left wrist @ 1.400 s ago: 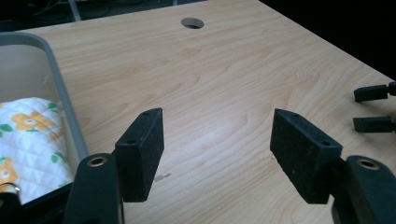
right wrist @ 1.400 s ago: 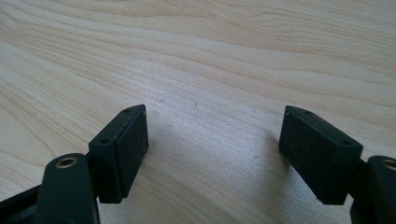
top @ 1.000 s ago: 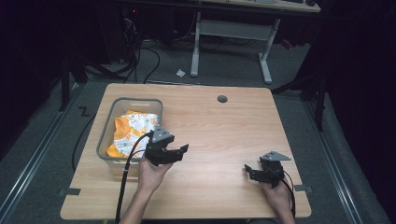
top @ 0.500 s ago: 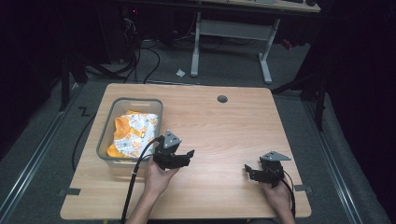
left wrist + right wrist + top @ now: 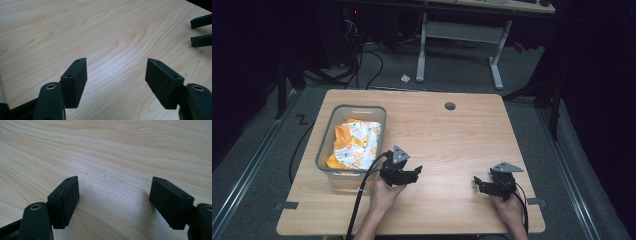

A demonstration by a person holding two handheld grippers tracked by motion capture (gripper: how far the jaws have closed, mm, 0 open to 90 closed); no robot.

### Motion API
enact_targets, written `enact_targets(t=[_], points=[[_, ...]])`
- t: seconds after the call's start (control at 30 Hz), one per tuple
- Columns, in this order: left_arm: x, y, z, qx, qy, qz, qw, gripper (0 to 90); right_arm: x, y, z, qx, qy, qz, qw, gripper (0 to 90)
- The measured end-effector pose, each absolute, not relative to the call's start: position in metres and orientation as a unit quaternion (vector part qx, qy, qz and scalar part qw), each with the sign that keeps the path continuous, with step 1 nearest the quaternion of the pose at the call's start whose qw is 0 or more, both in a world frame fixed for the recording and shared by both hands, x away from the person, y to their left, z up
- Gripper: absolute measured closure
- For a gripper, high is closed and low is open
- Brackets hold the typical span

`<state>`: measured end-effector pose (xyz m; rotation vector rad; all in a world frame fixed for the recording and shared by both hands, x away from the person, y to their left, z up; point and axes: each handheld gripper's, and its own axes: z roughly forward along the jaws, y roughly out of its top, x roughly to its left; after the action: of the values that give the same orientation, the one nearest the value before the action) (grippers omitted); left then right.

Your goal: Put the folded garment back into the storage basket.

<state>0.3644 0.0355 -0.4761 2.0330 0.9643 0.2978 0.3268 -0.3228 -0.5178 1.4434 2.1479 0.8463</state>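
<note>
Both grippers idle on the table, bin of cloth at the left edge.

High view: my left gripper rests near the table's front edge, just right of the bin; cloth lies inside the bin. My right gripper sits by the front right corner, well apart.
Left gripper view: my jaws spread wide over bare wood, nothing between them; the right gripper's fingers at the upper right.
Right gripper view: my jaws released, wide, over bare wood.
</note>
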Motion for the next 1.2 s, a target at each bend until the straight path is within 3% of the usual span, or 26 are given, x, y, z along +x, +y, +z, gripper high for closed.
enact_targets(t=[0.73, 0.87, 1.2], points=[[0.359, 0.023, -0.508, 0.823, 0.396, 0.131, 0.386, 34.4, 0.327, -0.323, -0.518, 0.519, 0.771, 0.304, 0.207, 24.4], [0.358, 0.017, -0.521, 0.836, 0.386, 0.165, 0.355, 34.4, 0.327, -0.323, -0.518, 0.519, 0.771, 0.304, 0.208, 24.4], [0.357, 0.018, -0.524, 0.823, 0.407, 0.155, 0.364, 31.1, 0.327, -0.323, -0.518, 0.519, 0.771, 0.305, 0.208, 24.4]])
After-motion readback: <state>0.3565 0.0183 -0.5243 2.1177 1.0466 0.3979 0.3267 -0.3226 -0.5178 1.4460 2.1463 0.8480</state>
